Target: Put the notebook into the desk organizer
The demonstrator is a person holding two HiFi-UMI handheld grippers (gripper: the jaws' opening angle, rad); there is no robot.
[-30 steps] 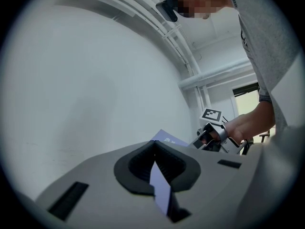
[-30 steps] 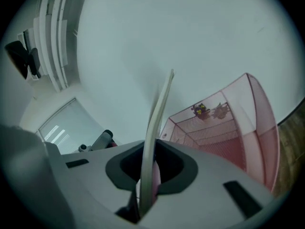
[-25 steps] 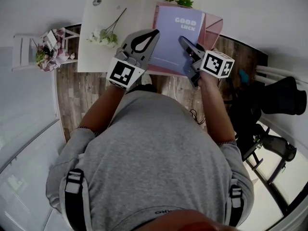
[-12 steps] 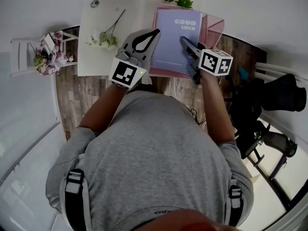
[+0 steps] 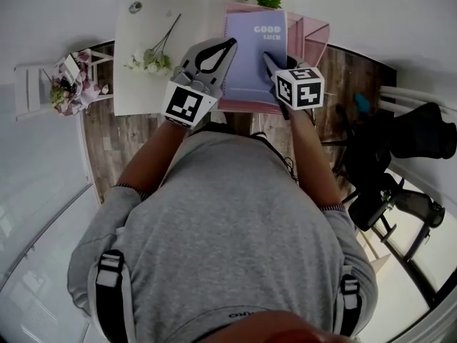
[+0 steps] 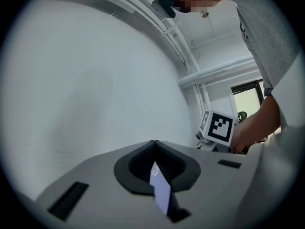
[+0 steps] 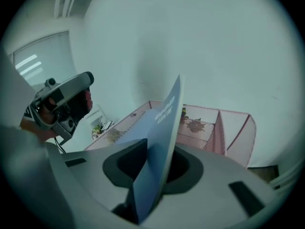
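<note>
The lavender notebook [image 5: 251, 56] sits tilted over the left section of the pink mesh organizer [image 5: 315, 37], which stands at the back of the white table [image 5: 143, 88] against the wall; whether its lower edge rests inside I cannot tell; the right-hand compartments are uncovered. The left gripper [image 5: 230, 46] is at the notebook's left edge, its jaws closed tip to tip with a sliver of the cover pinched in the hollow behind them; the right gripper [image 5: 267, 58] reaches in from the notebook's right side, angled down; its jaws have just been opening and now stand slightly apart, the notebook's edge standing loosely in the gap. A flower sprig [image 5: 153, 54] lies on the table, well to the left of the notebook.
</note>
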